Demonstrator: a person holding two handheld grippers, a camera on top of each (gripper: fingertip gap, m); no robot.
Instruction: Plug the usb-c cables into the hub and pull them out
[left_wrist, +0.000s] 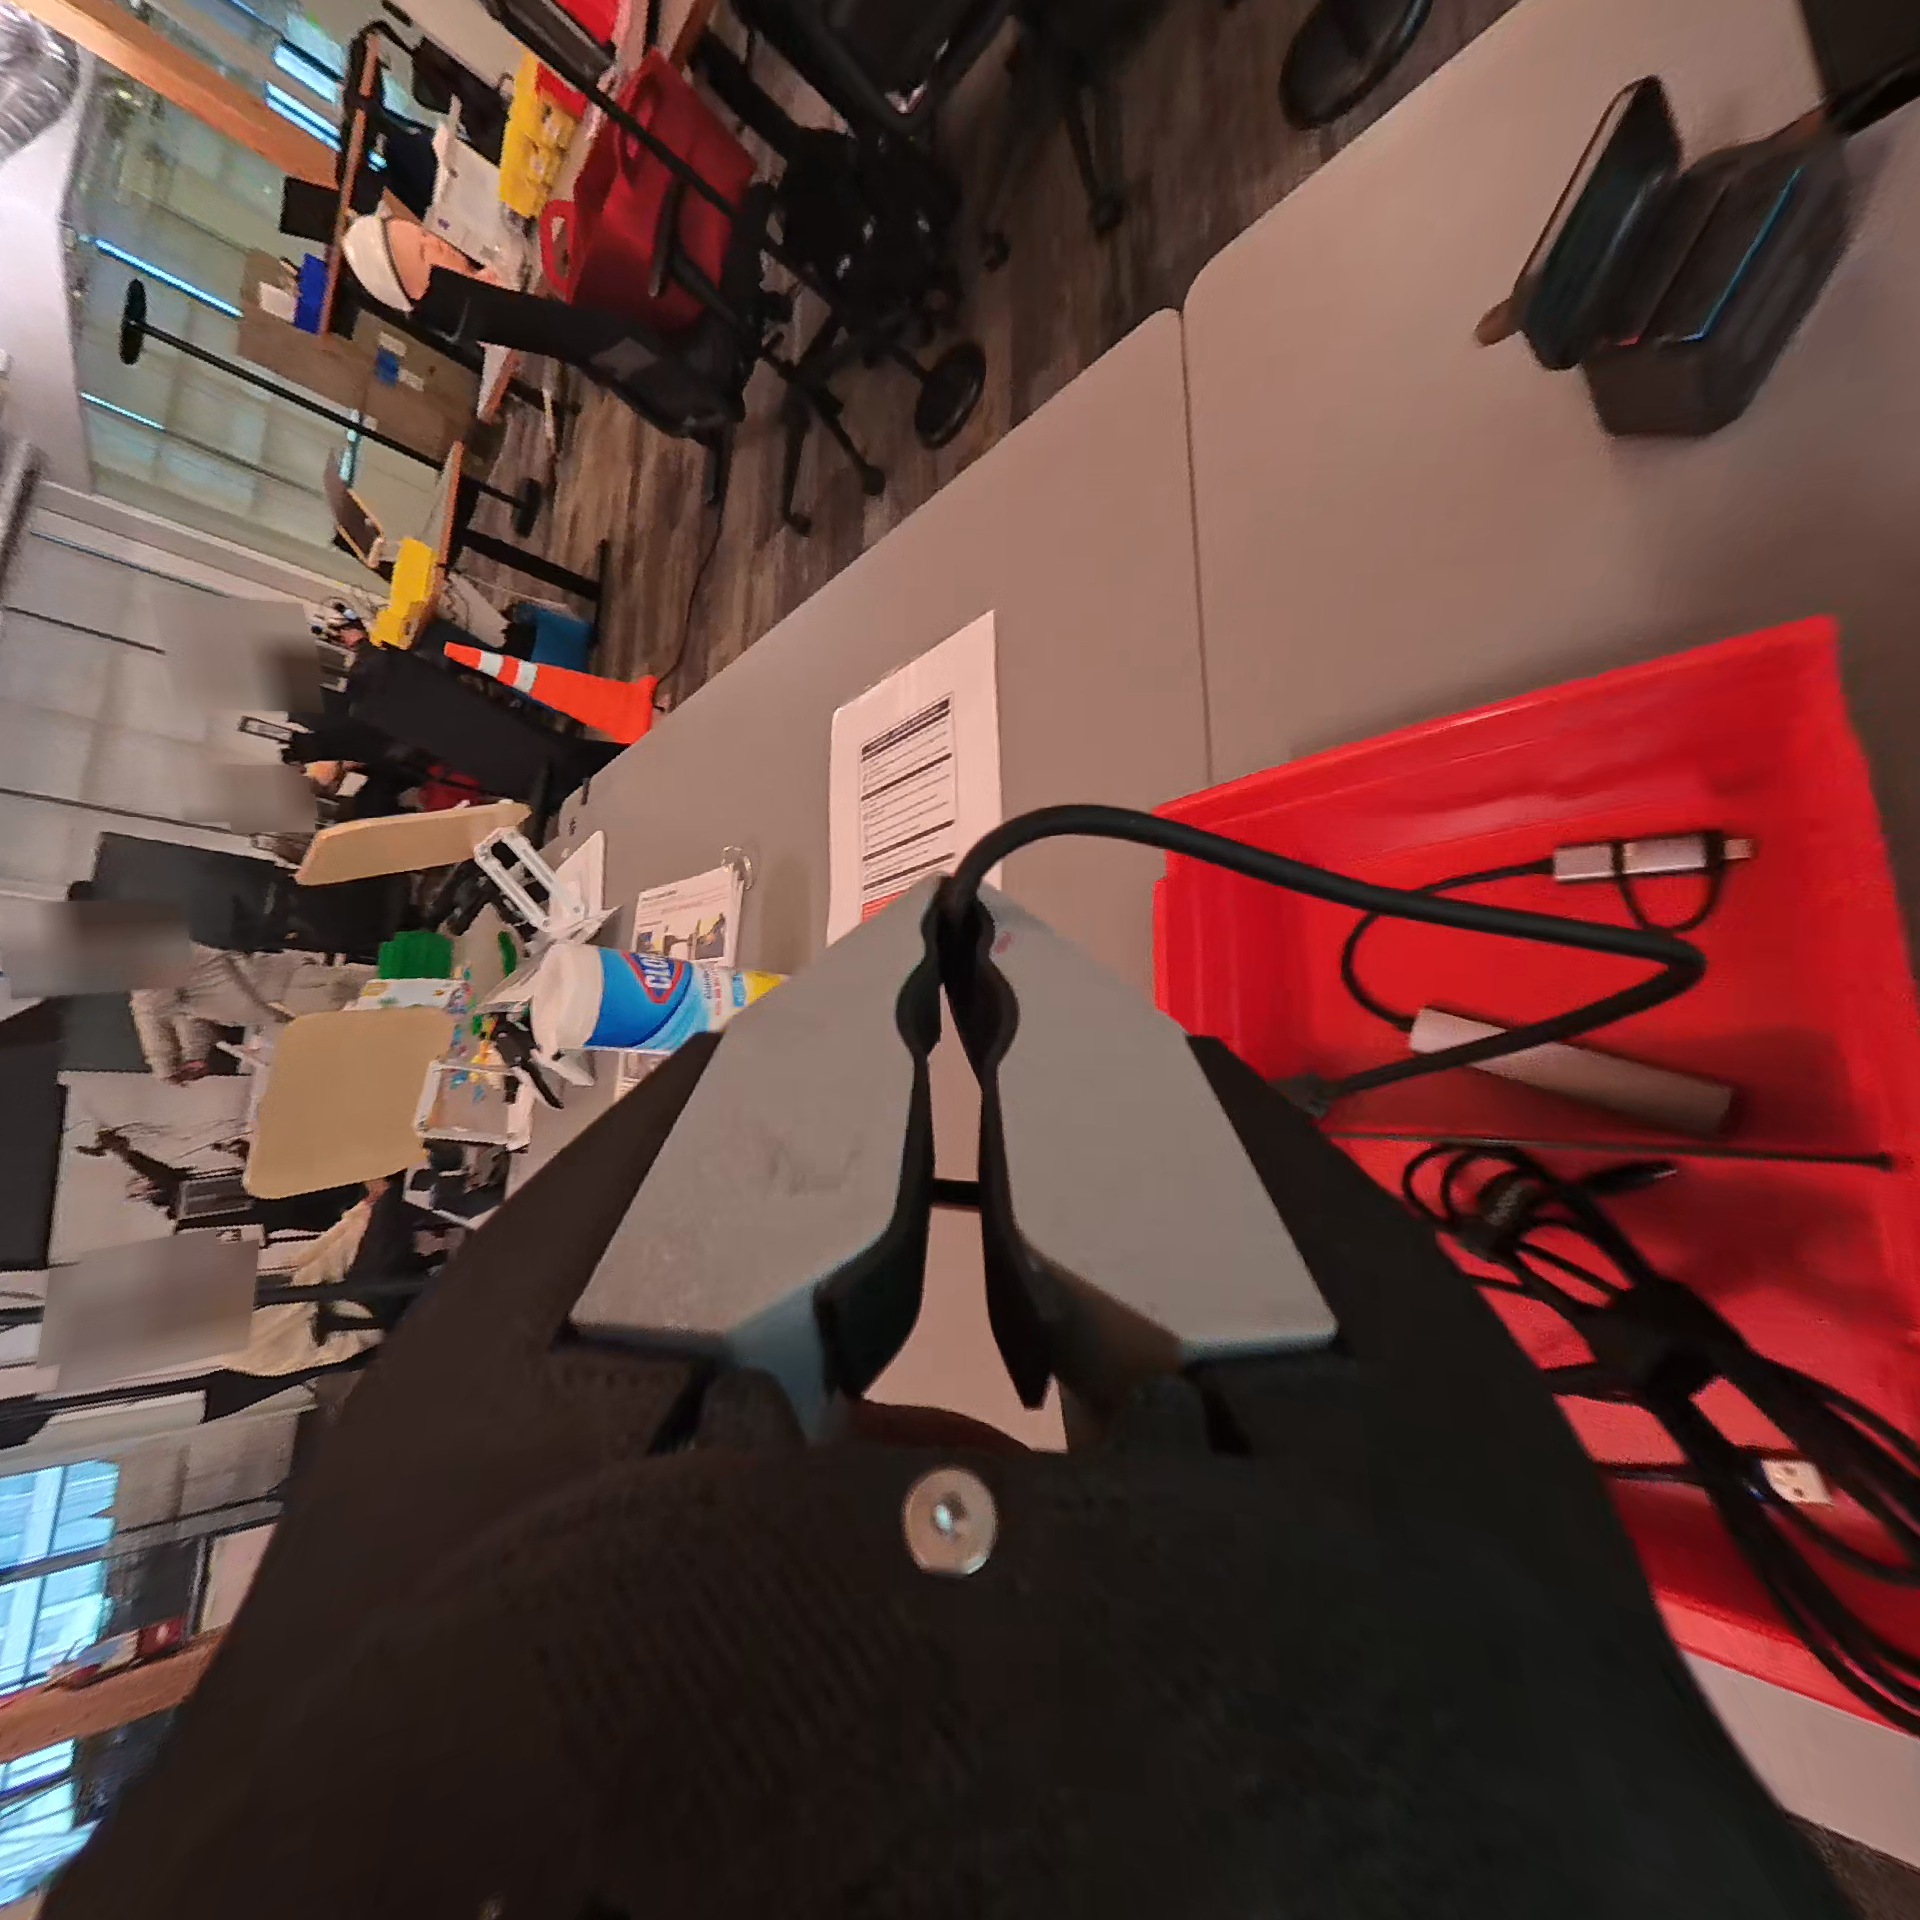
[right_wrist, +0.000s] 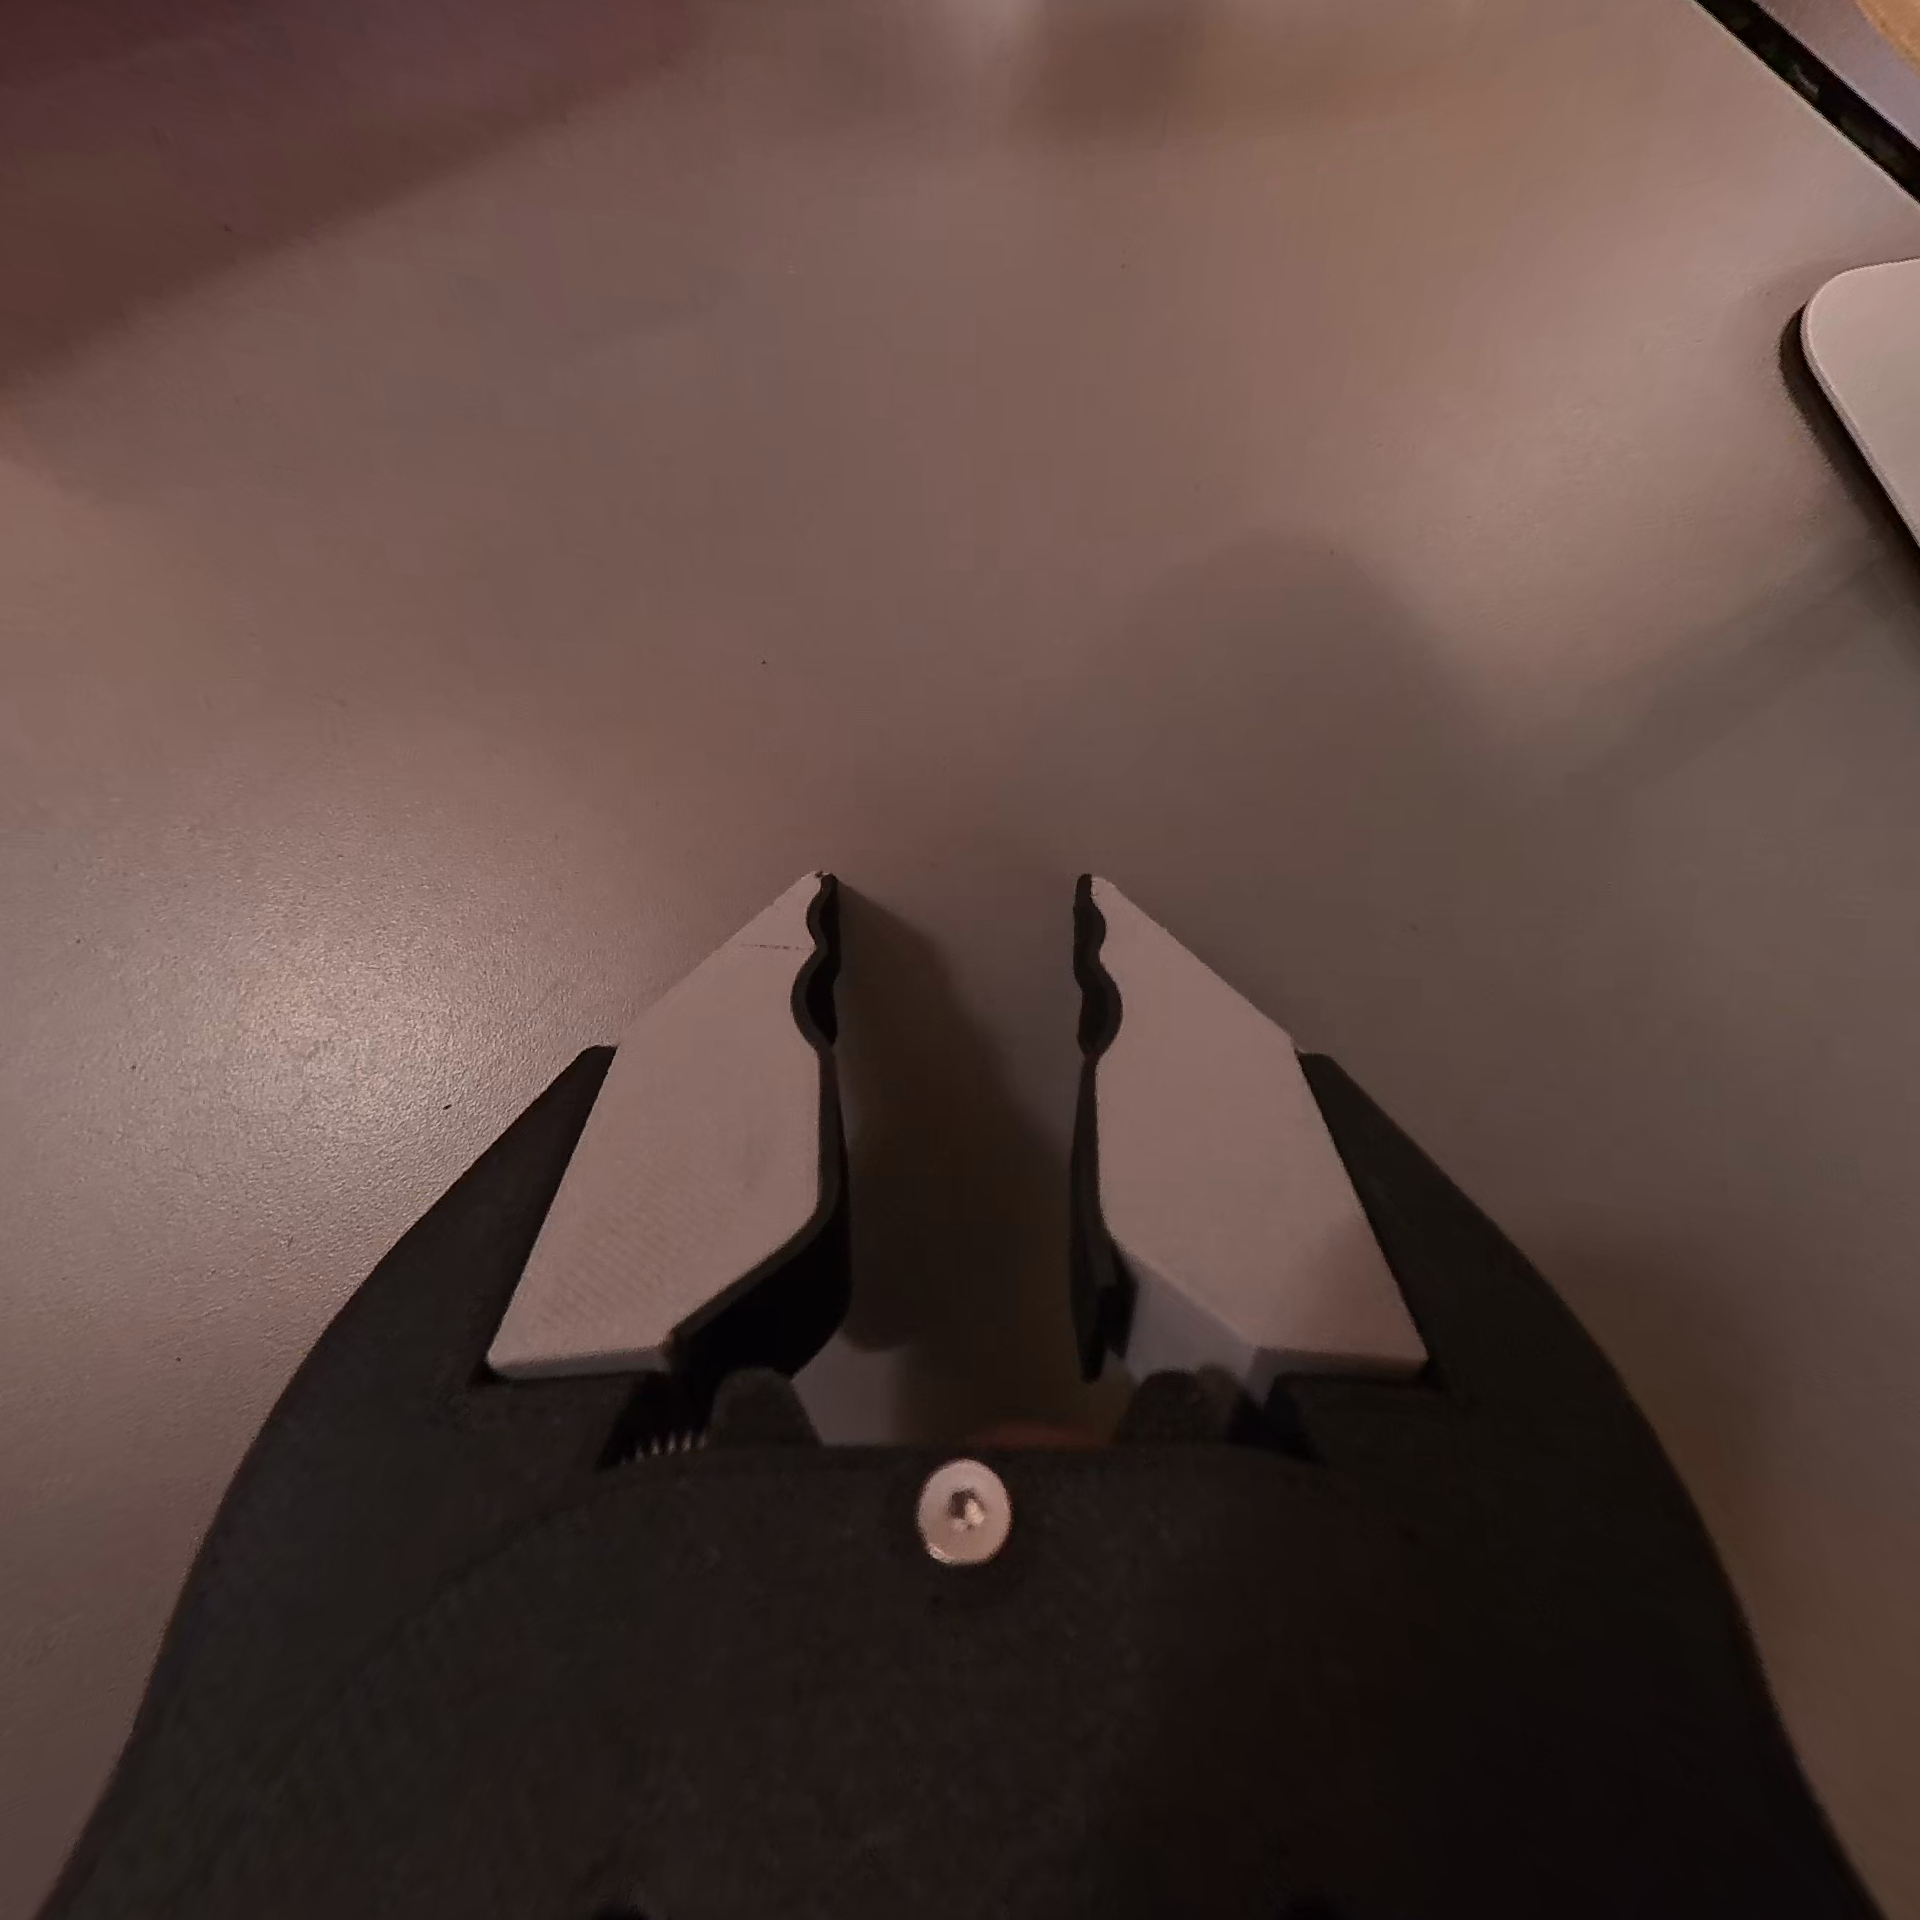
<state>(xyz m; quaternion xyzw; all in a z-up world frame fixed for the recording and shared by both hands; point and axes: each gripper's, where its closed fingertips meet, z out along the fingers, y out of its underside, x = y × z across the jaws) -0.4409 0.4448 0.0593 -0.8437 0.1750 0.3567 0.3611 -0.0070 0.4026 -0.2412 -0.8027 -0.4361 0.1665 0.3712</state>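
In the left wrist view my left gripper (left_wrist: 954, 914) is shut on a black cable (left_wrist: 1351, 883) at its fingertips. The cable arcs right and down into a red bin (left_wrist: 1766, 727), looping toward a grey hub (left_wrist: 1569, 1070) that lies in the bin. A small silver adapter with a thin black cord (left_wrist: 1652, 860) lies farther back in the bin. A bundle of black cables (left_wrist: 1621, 1330) with a silver USB plug (left_wrist: 1795, 1484) lies nearer. In the right wrist view my right gripper (right_wrist: 956, 894) is open and empty, just over the bare grey table (right_wrist: 727, 520).
On the grey table (left_wrist: 1091, 540) lie a printed sheet (left_wrist: 914, 769), a wipes canister (left_wrist: 644, 1003), and a dark case at the far end (left_wrist: 1683, 260). Chairs and desks stand beyond. A white object's corner (right_wrist: 1870, 364) shows at the right in the right wrist view. The gap from one gripper's tips to the other's is roughly 55 centimeters. From my left tips it is roughly 30 centimeters to the grey hub (left_wrist: 1569, 1070); from my right, 40 centimeters.
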